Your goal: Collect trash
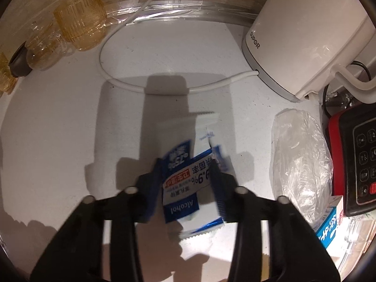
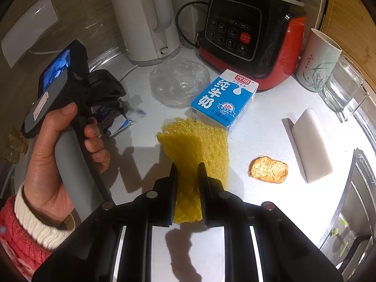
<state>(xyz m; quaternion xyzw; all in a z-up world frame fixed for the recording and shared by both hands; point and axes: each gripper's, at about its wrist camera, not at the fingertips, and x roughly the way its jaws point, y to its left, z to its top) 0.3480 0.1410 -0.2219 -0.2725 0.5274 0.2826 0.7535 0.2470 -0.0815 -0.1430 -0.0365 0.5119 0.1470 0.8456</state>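
Looks like mid-pickup: left tongs [image 1: 188, 176] clamped on the alcohol wipe packet [image 1: 188, 176] just off the counter [image 1: 58, 117], right tongs [image 2: 188, 188] pinching the yellow foam net [image 2: 195, 141], milk carton [image 2: 223, 98] at 12 o'clock probably next once something's dumped.

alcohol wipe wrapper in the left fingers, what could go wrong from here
1. The alcohol wipe wrapper looks pinched only at its crumpled edges by the left gripper, so the thin foil could slip out.
2. The yellow foam net in the right gripper droops toward the milk carton and might drag against it.
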